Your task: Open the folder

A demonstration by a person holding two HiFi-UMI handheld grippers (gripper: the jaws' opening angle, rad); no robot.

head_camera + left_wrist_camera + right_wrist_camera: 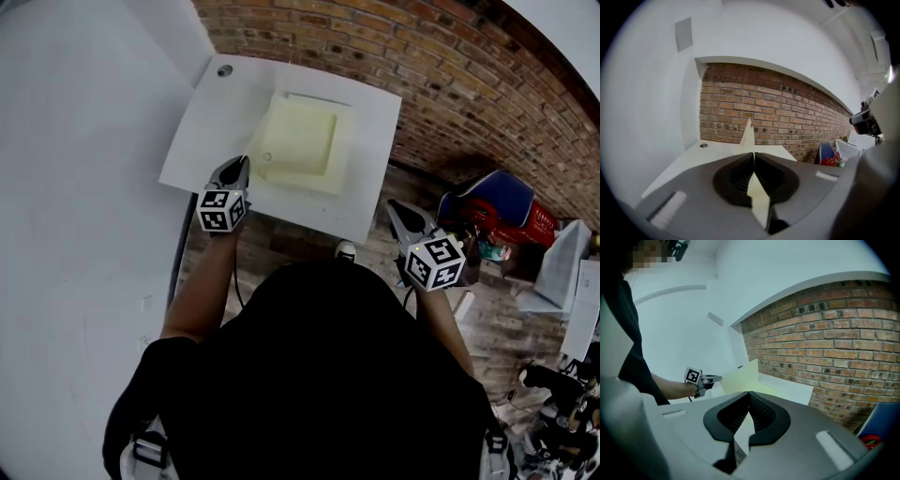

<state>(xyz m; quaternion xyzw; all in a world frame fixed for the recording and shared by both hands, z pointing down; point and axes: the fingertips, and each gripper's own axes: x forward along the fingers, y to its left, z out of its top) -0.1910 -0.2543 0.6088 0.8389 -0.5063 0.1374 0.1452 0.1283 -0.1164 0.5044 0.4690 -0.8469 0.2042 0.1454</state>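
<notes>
Brick wall and table: in the head view, a red brick wall [450,66] runs behind a white table [216,122].
Folder: the pale yellow folder [300,141] lies on the table, near the wall.
Left gripper: the left gripper [242,169] sits at the folder's near left corner.
Right gripper: the right gripper [396,210] hangs by the table's near right corner, well apart from the folder.
Left gripper view: the fingers are pressed together on the thin cover [749,133], which stands on its edge between them.
Right gripper view: the fingers are closed together with nothing in them. Far off, the cover tilts up beside the left gripper.
Slip risk: the cover is thin and smooth, so I think it could slide out and flop shut.
Drag risk: nothing holds the bottom part down, so I think a hard pull could lift or drag the whole folder.
Bend risk: only one corner is pinched, so I think the cover could crease there.
</notes>
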